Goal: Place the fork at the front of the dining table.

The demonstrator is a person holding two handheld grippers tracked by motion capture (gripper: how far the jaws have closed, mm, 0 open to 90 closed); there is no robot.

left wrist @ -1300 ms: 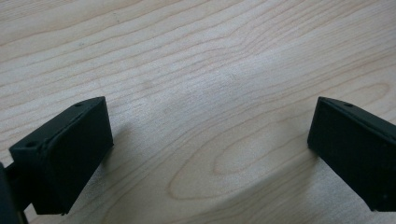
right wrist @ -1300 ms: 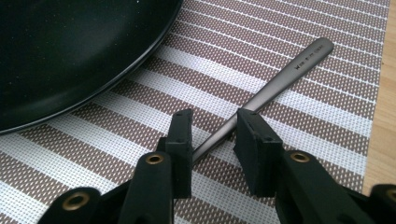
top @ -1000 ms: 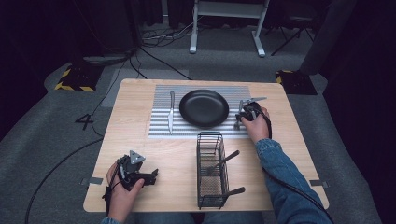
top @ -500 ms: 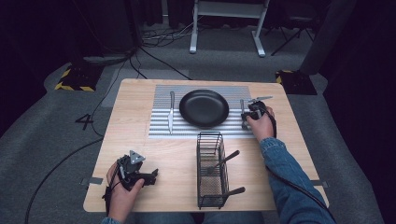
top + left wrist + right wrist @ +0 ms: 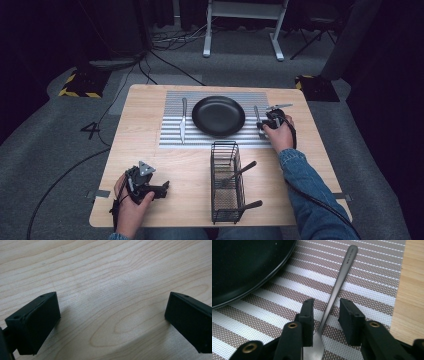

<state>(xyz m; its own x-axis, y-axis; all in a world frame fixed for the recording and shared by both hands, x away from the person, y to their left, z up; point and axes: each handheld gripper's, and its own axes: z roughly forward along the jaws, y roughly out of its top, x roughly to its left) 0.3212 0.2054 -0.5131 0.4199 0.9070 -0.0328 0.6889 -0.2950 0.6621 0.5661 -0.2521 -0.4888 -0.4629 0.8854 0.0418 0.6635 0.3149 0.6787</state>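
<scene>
black plate (image 5: 218,116) centred on striped placemat (image 5: 172,140); knife (image 5: 183,119) left of plate; wire basket (image 5: 226,182) nearer the front edge, holding dark-handled utensils (image 5: 240,172).

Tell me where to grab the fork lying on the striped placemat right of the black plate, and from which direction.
Grip the fork by its slim handle, near the middle, coming straight down from above. It lies flat on the placemat, so only the narrow sides offer purchase. Set the jaws across the handle, as the right gripper straddles it now. The plate rim sits close on one side, so keep the jaws narrow.
</scene>
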